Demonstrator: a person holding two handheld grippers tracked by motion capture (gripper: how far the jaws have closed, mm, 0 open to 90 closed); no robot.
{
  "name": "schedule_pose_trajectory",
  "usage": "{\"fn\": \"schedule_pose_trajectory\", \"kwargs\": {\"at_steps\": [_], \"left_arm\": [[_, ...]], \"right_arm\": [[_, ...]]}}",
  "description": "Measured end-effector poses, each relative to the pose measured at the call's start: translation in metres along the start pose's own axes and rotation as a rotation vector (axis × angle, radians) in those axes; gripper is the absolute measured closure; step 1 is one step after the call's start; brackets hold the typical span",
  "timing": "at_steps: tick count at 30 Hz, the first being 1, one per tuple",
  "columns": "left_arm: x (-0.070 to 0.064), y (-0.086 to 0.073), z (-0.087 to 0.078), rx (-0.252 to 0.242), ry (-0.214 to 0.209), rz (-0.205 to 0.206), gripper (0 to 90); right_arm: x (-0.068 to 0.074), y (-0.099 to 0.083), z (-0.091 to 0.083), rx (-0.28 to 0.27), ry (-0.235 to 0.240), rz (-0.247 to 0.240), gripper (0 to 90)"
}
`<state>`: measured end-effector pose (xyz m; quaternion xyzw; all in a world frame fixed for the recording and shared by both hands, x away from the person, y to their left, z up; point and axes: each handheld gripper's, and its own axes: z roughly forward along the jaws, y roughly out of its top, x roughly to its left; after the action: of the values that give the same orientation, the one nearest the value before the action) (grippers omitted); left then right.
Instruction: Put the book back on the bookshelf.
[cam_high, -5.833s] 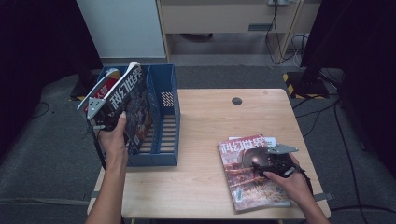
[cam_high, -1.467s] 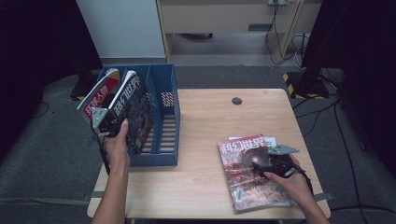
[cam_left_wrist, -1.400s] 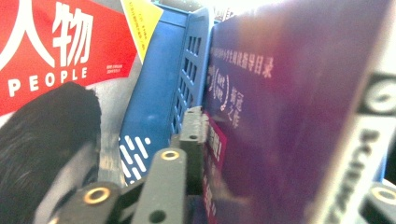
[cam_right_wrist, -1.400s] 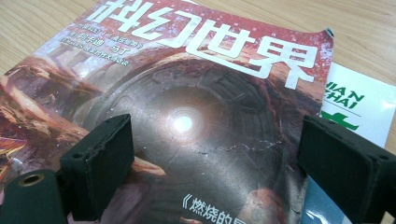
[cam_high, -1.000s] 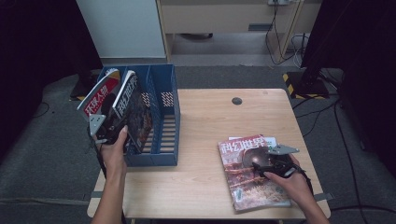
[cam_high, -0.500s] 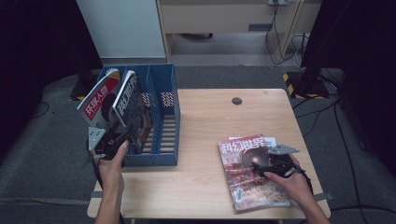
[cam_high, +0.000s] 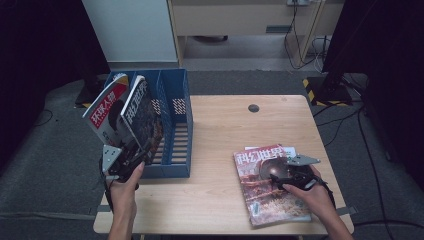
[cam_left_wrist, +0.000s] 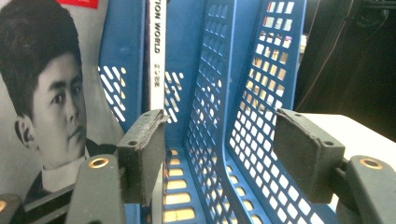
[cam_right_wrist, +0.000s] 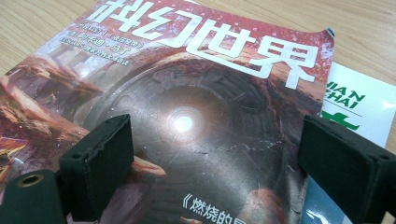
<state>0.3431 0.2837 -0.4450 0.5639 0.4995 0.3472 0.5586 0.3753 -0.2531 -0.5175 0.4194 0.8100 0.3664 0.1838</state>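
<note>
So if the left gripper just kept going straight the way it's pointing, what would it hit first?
Most likely the blue file rack. The left gripper stands open, aimed into the rack's slots, with a perforated divider rising between its jaws. The white-spined magazine stands just off its left jaw; depth is hard to judge.

Wood table (cam_high: 220, 130): blue rack (cam_high: 175, 125), mags (cam_high: 272, 185).

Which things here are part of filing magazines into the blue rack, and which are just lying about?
Part of the job:
- blue file rack
- two magazines standing in the rack
- magazine stack on the table
- left gripper, open at the rack
- right gripper, open over the stack

Lying about:
- small dark disc on the table
- cables on the floor
</note>
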Motion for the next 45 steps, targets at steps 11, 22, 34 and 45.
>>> {"fn": "schedule_pose_trajectory", "kwargs": {"at_steps": [11,22,34,45], "left_arm": [[-0.018,-0.005,-0.004,0.066,-0.082,0.068,30.8],[-0.032,-0.009,0.003,0.101,-0.14,0.079,24.1],[-0.046,-0.018,0.015,0.178,-0.186,0.103,22.1],[-0.062,-0.015,0.018,0.203,-0.208,0.124,21.4]], "right_arm": [[0.0,-0.001,0.0,-0.003,-0.003,-0.006,10.0],[0.0,-0.001,0.0,-0.004,-0.004,-0.007,10.0],[0.0,-0.001,0.0,-0.005,-0.004,-0.007,10.0],[0.0,-0.001,0.0,-0.005,-0.004,-0.006,10.0]]}}
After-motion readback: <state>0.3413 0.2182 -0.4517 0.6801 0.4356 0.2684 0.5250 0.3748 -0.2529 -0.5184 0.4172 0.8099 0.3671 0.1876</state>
